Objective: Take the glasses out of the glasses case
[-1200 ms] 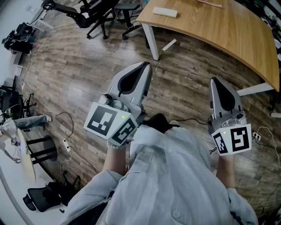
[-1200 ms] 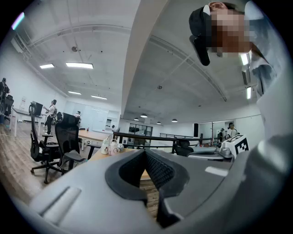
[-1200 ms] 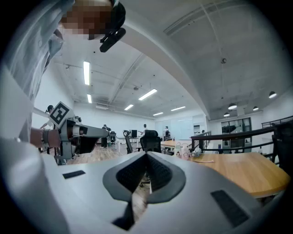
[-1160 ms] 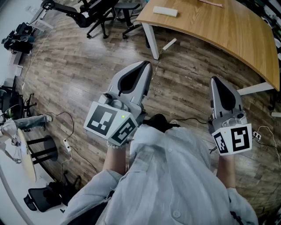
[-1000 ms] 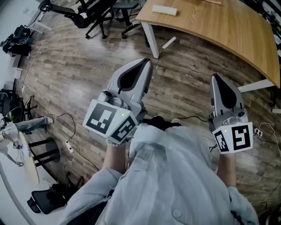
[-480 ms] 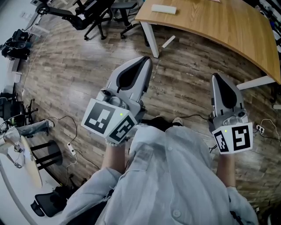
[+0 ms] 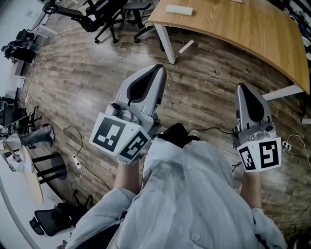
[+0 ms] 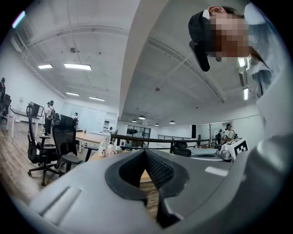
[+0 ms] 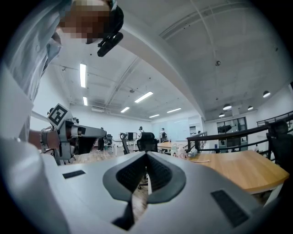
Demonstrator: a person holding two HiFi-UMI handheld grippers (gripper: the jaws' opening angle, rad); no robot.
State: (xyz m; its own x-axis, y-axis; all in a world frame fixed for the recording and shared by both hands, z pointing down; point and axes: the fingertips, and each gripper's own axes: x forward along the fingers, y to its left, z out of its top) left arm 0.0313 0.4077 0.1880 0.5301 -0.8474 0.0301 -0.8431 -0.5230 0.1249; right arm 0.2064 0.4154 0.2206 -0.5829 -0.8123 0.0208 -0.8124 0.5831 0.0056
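My left gripper (image 7: pixel 159 69) is held level in front of the person's body over the wooden floor, its jaws shut with nothing between them. My right gripper (image 7: pixel 243 86) is beside it on the right, also level, shut and empty. In the left gripper view the left gripper (image 8: pixel 145 151) has its tips meeting, and the right gripper view shows the same for the right gripper (image 9: pixel 146 153). No glasses case or glasses can be made out. A flat white oblong (image 7: pixel 179 9) lies on the wooden table (image 7: pixel 243 34) ahead, too small to tell what it is.
The table's white leg (image 7: pixel 167 44) stands ahead of the left gripper. Black office chairs (image 7: pixel 112 14) are at the far left. Cables and a power strip (image 7: pixel 77 158) lie on the floor left of the person. A white desk edge (image 7: pixel 22 182) runs along the left border.
The head view has shifted a little. Both grippers stay shut and sit in much the same place before the body.
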